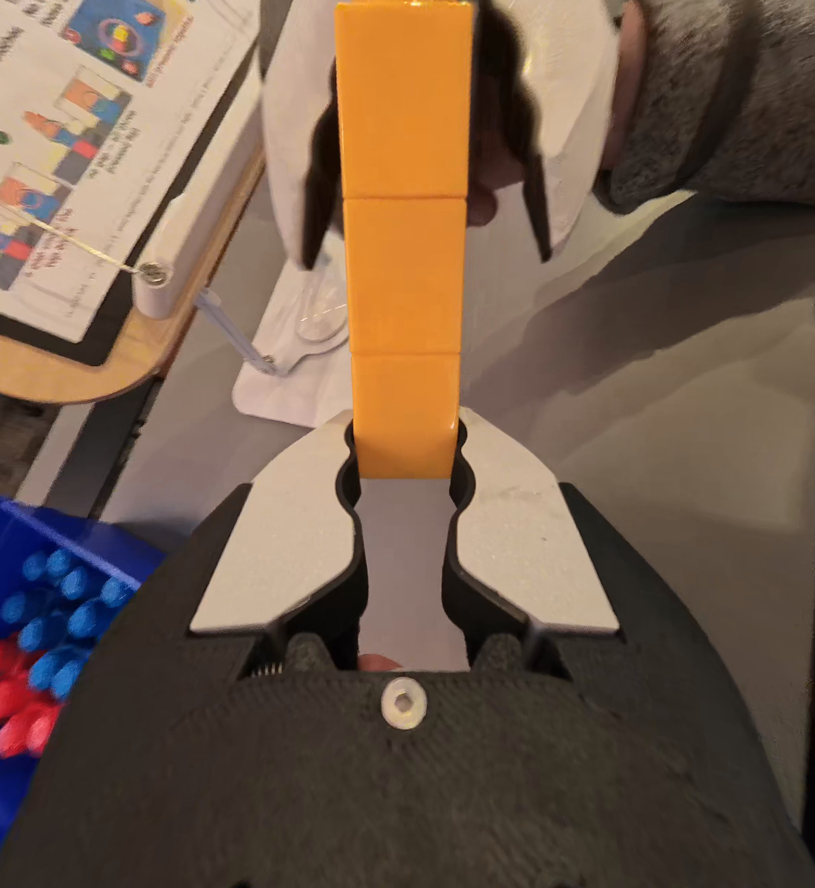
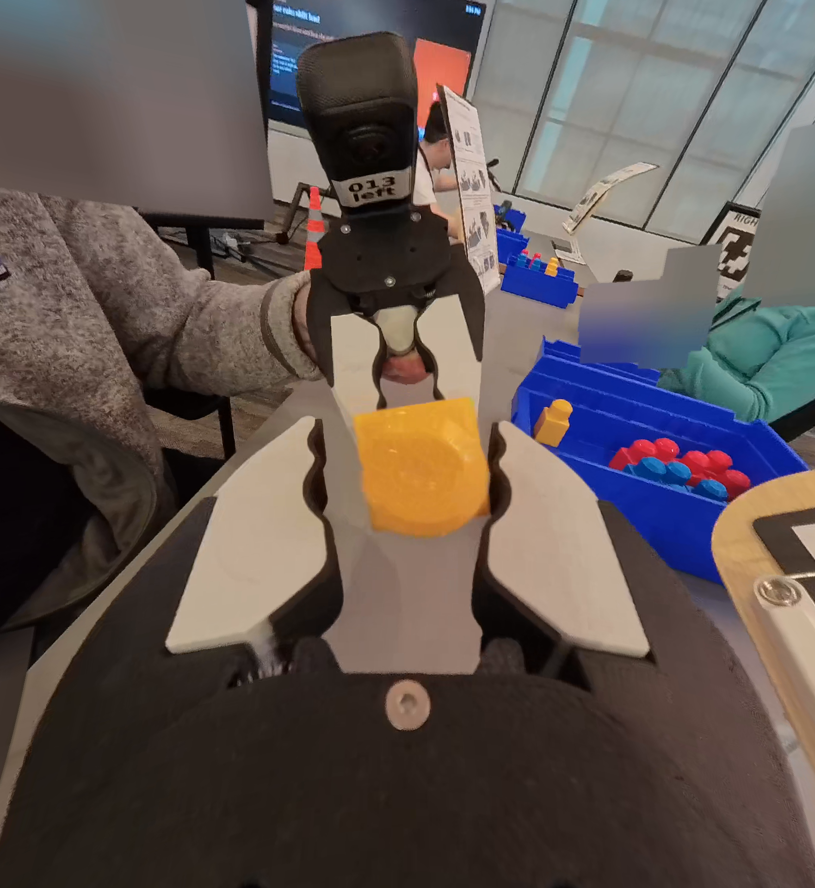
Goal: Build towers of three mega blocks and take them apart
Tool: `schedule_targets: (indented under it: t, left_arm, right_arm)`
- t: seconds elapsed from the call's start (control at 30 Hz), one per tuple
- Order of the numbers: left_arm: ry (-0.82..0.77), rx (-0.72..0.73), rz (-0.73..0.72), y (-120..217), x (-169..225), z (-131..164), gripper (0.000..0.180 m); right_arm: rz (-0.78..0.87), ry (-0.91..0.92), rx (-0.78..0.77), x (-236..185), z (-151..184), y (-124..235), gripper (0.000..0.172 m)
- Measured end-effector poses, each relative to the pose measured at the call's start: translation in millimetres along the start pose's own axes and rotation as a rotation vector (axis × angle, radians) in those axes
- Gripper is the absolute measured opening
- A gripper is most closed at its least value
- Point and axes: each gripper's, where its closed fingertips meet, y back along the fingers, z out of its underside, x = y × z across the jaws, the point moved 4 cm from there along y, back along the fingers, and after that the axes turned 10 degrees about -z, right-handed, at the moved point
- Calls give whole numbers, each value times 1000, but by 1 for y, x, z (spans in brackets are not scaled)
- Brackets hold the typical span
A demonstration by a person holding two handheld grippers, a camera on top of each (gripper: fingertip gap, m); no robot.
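While the three-block orange tower (image 1: 403, 240) hangs in the air above the grey worktop (image 1: 636, 384), we see it as one long, glossy column of smooth plastic, its square-sided blocks stacked end to end with thin seams between them. Our left gripper (image 1: 404, 449) is clenched on the tower's near block, the dark wavy pads pressing both sides. From the other end, the right wrist view shows the tower's hollow underside, a rounded square with a circular recess. Our right gripper (image 2: 403, 473) stands released around that far block: its left pad is clearly apart from the plastic, while the right pad sits just beside or touching it, we cannot tell which. Both grippers have pale matte fingers on coarse black printed bodies. Near the worktop's edge on the right gripper's side, a blue bin (image 2: 636, 524) of ridged plastic holds knobbly red and blue blocks (image 2: 684, 468) and one orange block (image 2: 552, 423). A wooden board (image 1: 83, 375) with rounded corners carries a printed sheet (image 1: 59, 144)
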Motion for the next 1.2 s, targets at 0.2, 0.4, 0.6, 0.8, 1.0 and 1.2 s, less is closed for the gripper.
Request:
schedule_targets:
  t: [0.2, 0.4, 0.6, 0.8, 1.0, 1.2]
  left_arm:
    - [-95, -54, -220, -4, -13, 3, 34]
    - [-234, -132, -490, -7, -26, 6, 35]
    - [-322, -177, -577, -13, -23, 5, 35]
    - [-356, -173, -648, -11, -23, -1, 35]
    - [-370, -161, -675, -11, -23, -1, 34]
    - [-389, -169, -692, -9, -24, -1, 34]
  right_arm:
    - [114, -7, 14, 14, 1, 32, 62]
    - [158, -126, 78, 23, 0, 44, 58]
    - [148, -308, 155, 34, 8, 39, 41]
    - [143, -359, 131, 35, 13, 36, 46]
    - [133, -396, 137, 35, 12, 37, 40]
    - [128, -397, 127, 34, 12, 35, 38]
